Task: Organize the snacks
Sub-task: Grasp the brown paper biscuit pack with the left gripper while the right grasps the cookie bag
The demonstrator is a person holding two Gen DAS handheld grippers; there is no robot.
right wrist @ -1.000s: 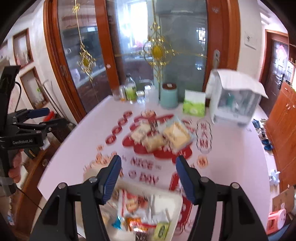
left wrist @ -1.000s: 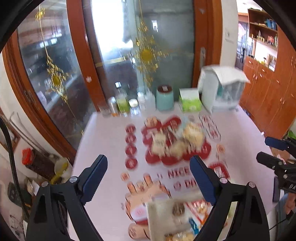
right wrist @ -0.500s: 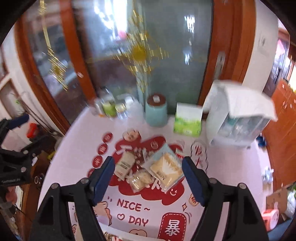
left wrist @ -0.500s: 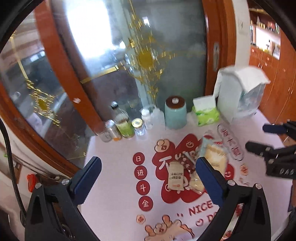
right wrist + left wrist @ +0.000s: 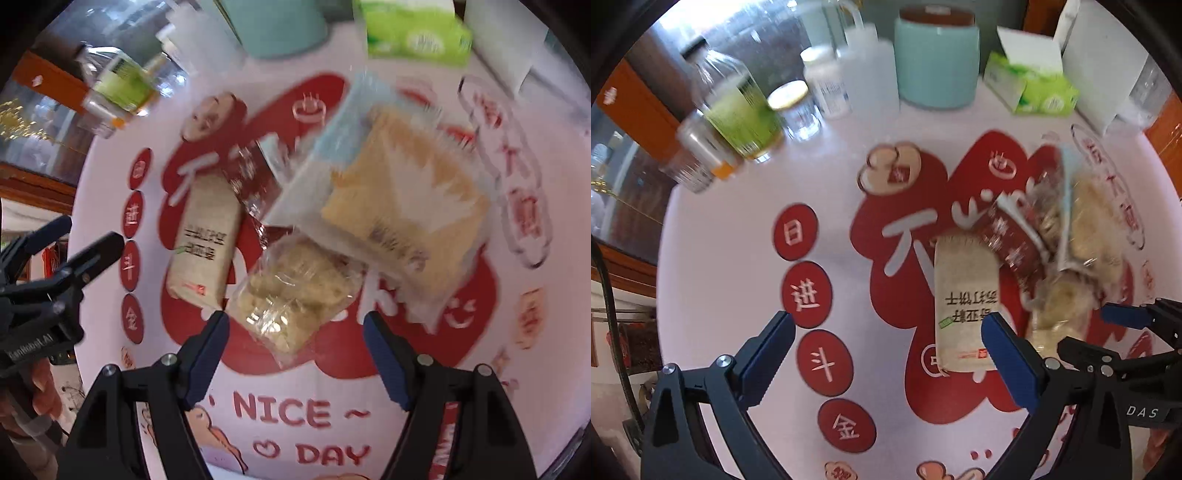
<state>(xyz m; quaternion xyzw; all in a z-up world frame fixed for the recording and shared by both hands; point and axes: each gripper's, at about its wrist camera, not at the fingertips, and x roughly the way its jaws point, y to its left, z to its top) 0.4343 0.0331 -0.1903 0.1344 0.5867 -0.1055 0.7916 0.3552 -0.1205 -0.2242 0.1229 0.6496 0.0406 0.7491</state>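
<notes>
Right gripper (image 5: 295, 339) jaws spread wide, nothing between them, hovering over the near edge of the clear cookie bag (image 5: 295, 291); that bag lies on the tablecloth (image 5: 498, 332) just beyond "NICE ~ DAY" printed in red nearest the camera. Left of the cookie bag, touching it: beige cracker pack (image 5: 205, 247) with dark Chinese print, a small green mark and a red logo at its near end, characters too blurred to read. Beyond the cookie bag and overlapping it: large clear bread bag (image 5: 399, 206) with pale blue film at its far end. Dark red wrapper (image 5: 251, 177) sits wedged between cracker pack and bread bag, its print unreadable. Left gripper (image 5: 886, 332) also open and empty, right fingertip overlapping the cracker pack's near right corner, contact can't be told; right gripper body, marked "DAS", is just right of it. Left of the cracker pack, red cloth discs read 日, 进, 斗, 金. Farther back beyond the snack pile: green tissue box (image 5: 1030, 86), teal canister (image 5: 936, 59), white plastic bottle (image 5: 829, 83), gold-lidded glass jar (image 5: 794, 107), green-label bottle (image 5: 738, 107), all along the far table edge.
</notes>
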